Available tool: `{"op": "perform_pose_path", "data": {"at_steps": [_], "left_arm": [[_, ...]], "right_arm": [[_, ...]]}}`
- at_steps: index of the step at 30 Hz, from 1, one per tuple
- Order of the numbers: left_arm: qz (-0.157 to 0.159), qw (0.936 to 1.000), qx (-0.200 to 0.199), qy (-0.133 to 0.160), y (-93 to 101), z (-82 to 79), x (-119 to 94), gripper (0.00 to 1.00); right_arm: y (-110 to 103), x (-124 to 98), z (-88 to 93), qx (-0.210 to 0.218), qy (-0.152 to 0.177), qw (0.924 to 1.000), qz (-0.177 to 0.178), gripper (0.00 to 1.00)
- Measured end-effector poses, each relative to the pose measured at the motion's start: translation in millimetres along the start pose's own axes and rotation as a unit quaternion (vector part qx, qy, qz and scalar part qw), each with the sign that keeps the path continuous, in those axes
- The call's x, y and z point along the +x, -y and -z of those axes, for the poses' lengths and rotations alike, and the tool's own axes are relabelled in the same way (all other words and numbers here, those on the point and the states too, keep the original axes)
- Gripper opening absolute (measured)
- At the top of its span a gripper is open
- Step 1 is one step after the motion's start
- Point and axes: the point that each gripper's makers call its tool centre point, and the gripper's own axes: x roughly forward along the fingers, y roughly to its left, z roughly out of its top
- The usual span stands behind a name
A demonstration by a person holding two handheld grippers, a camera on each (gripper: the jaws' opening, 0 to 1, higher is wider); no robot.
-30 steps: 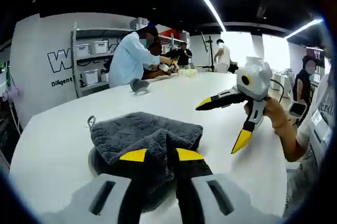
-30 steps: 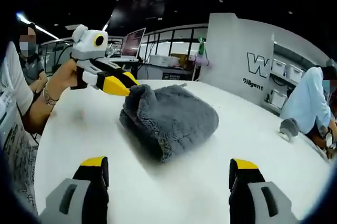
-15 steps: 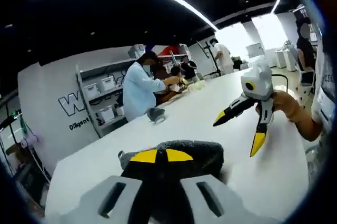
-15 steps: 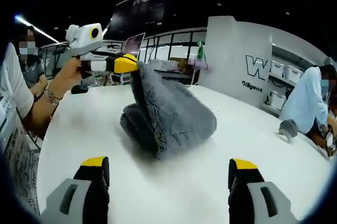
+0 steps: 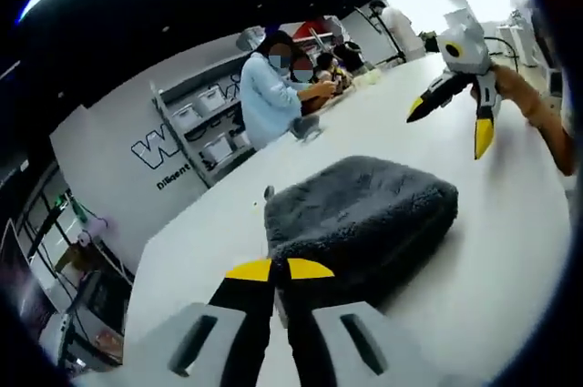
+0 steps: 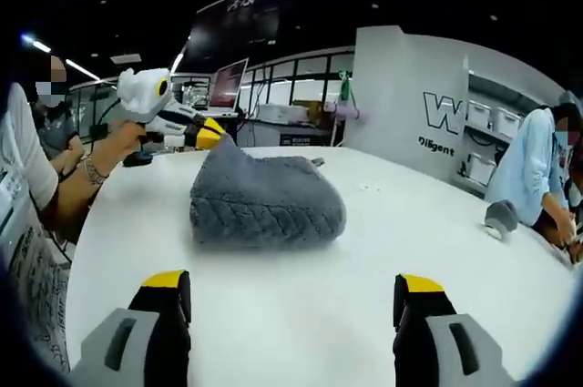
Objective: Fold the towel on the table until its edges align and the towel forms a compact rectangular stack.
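Right gripper view: the towel [image 6: 264,200], lifted half a second ago, now lies folded on the table [image 6: 364,314], its far-left corner clamped in the left gripper [image 6: 214,135]; right gripper [image 6: 291,291] wide apart, near.

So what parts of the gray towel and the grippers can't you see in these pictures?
- Left gripper view: the near edge of the towel is hidden behind the left gripper.
- Right gripper view: the towel's far side is turned away, so whether its edges line up cannot be told.
- Right gripper view: where the left gripper's tips meet the towel's raised corner is too small to see.
- Left gripper view: the hand holding the right gripper is cut off by the edge.
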Motion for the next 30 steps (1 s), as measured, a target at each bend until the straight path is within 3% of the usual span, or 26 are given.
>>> {"op": "perform_pose_path", "data": {"at_steps": [3,5,12,16,23,30], "left_arm": [[0.004,0.9999,0.005,-0.012,2.6,9.0,1,0.05],[0.003,0.9991,0.022,-0.036,3.9,24.7,6,0.05],[0.016,0.9968,0.044,-0.064,12.0,42.6,18,0.05],[0.016,0.9956,0.059,-0.071,14.8,43.9,19,0.05],[0.028,0.9963,0.041,-0.071,28.6,42.5,20,0.05],[0.073,0.9959,-0.007,-0.052,61.1,24.1,17,0.05]], "right_arm": [[0,1,1.5,0.003,-0.002,1.0,-0.002,0.96],[-1,1,2.4,0.005,-0.003,1.0,-0.003,0.96],[-4,6,6.2,0.011,-0.011,0.9998,-0.01,0.96],[-4,7,7.4,0.013,-0.012,0.9998,-0.012,0.96],[-2,7,10.1,0.018,-0.014,0.9997,-0.01,0.96],[4,6,12.6,0.026,-0.016,0.9995,-0.002,0.96]]}}
